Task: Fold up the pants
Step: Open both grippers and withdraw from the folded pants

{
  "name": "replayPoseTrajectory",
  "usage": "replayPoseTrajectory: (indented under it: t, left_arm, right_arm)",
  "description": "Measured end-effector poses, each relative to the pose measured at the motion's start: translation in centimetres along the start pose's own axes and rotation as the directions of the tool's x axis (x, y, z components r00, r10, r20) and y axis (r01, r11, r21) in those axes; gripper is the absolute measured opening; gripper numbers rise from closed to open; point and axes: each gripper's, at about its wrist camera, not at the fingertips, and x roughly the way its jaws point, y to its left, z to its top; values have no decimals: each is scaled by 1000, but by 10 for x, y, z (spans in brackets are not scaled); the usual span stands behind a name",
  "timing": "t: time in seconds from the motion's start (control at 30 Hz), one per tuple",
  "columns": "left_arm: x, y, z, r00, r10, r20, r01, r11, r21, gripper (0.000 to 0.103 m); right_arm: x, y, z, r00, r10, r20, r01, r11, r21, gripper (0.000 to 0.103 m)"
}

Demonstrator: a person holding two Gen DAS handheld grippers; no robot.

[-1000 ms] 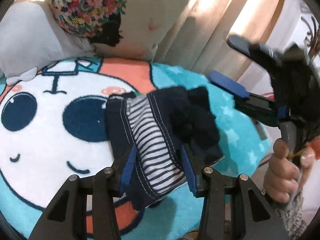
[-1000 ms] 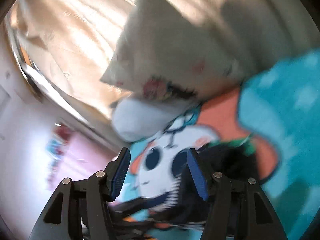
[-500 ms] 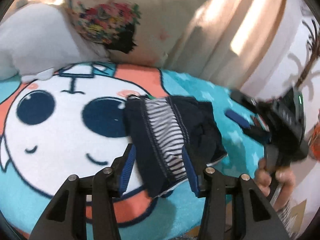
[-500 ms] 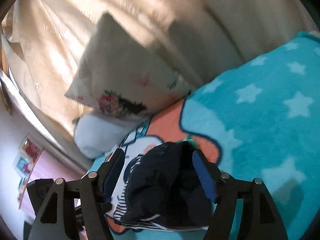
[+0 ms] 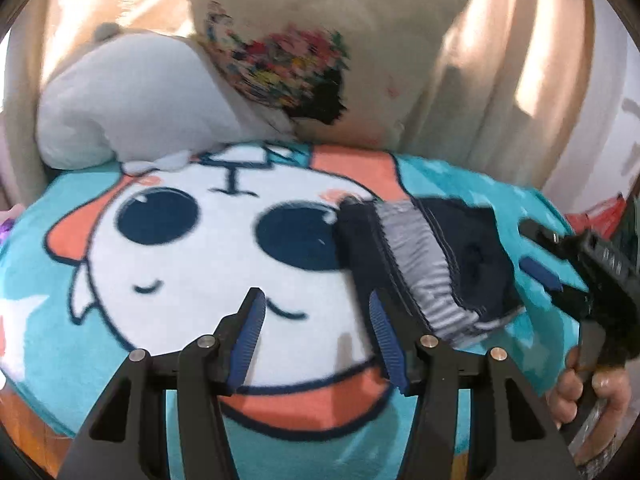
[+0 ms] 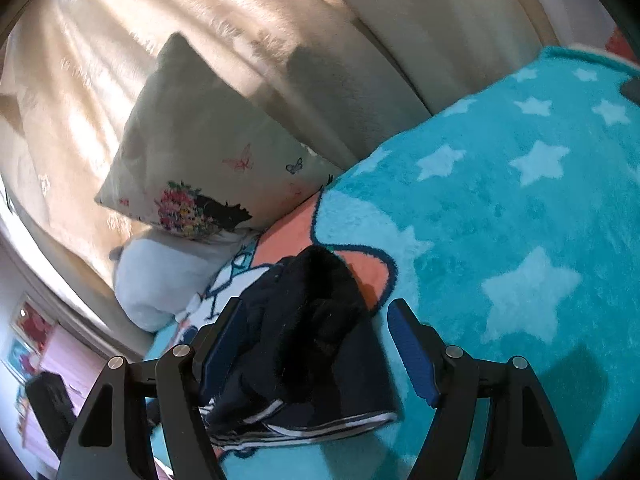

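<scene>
Only my left wrist view shows the pants' point(image 5: 432, 268) grey-striped band; my right wrist view shows a dark navy heap with white edge stripes. The folded bundle lies on the teal cartoon blanket point(image 5: 192, 264), long axis apparently near-to-far, though blur clouds that. My left gripper point(image 5: 316, 338) and right gripper point(image 6: 320, 354) both gape, holding nothing.

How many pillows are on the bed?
2. The cream pillow with a floral print leans against the curtain at the head of the bed; the plain white pillow lies beside it, partly under it. Others could be out of view.
</scene>
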Motion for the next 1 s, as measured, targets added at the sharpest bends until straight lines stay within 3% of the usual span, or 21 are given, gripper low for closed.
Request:
replayPoseTrajectory:
  t: [0.17, 0.4, 0.57, 0.83, 1.0]
  left_arm:
    - [-2, 21, 2, 999, -31, -10, 30, 997, -75, 53]
    - [3, 24, -2, 999, -28, -29, 26, 997, -75, 53]
    - [2, 34, -2, 1000, -10, -17, 9, 995, -97, 53]
    - [2, 27, -3, 997, 80, -9, -80, 996, -46, 54]
    - [0, 23, -3, 990, 142, 13, -142, 990, -13, 60]
  right_arm:
    - [4, -2, -3, 1000, -14, -4, 14, 1000, 14, 78]
    - [4, 1, -5, 993, -109, 38, 109, 994, 3, 78]
    - [1, -4, -6, 992, -118, 36, 118, 993, -1, 78]
    - [4, 2, -10, 993, -117, 29, 118, 993, -31, 78]
    - [7, 7, -13, 992, -121, 27, 123, 991, -55, 78]
